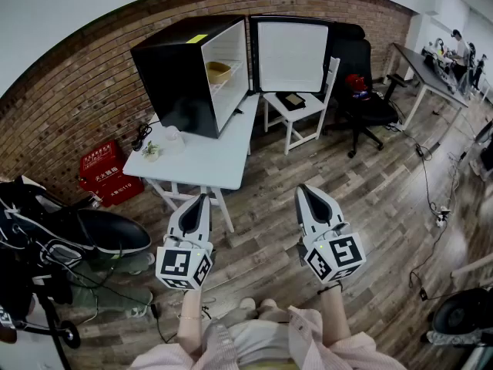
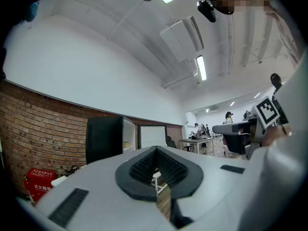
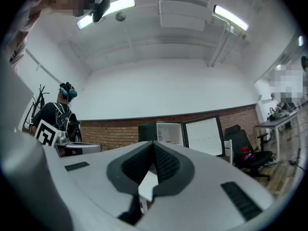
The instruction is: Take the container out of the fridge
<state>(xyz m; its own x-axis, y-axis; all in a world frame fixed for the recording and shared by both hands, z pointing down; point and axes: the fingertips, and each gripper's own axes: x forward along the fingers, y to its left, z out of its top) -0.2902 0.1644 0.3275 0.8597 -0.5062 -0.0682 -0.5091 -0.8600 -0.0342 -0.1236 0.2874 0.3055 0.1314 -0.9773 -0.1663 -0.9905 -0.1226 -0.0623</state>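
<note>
A black mini fridge [image 1: 185, 68] stands on a white table [image 1: 208, 160] with its door [image 1: 291, 55] swung wide open. On an inner shelf sits the container [image 1: 218, 72], a tan bowl-like tub. Both grippers hover low over the wooden floor, well short of the table. My left gripper [image 1: 202, 199] is shut with nothing in it, and so is my right gripper [image 1: 303, 190]. The left gripper view has its jaws [image 2: 155, 149] closed below the distant fridge [image 2: 103, 138]. In the right gripper view the closed jaws [image 3: 154, 144] point toward the fridge [image 3: 159, 131].
A white chair [image 1: 296, 110] with a dark item on its seat stands under the open door, and a black office chair [image 1: 362, 91] is beside it. Small objects [image 1: 171, 137] sit on the table's left end. A red crate [image 1: 108, 172] lies by the brick wall. Black equipment [image 1: 69, 233] sits at my left.
</note>
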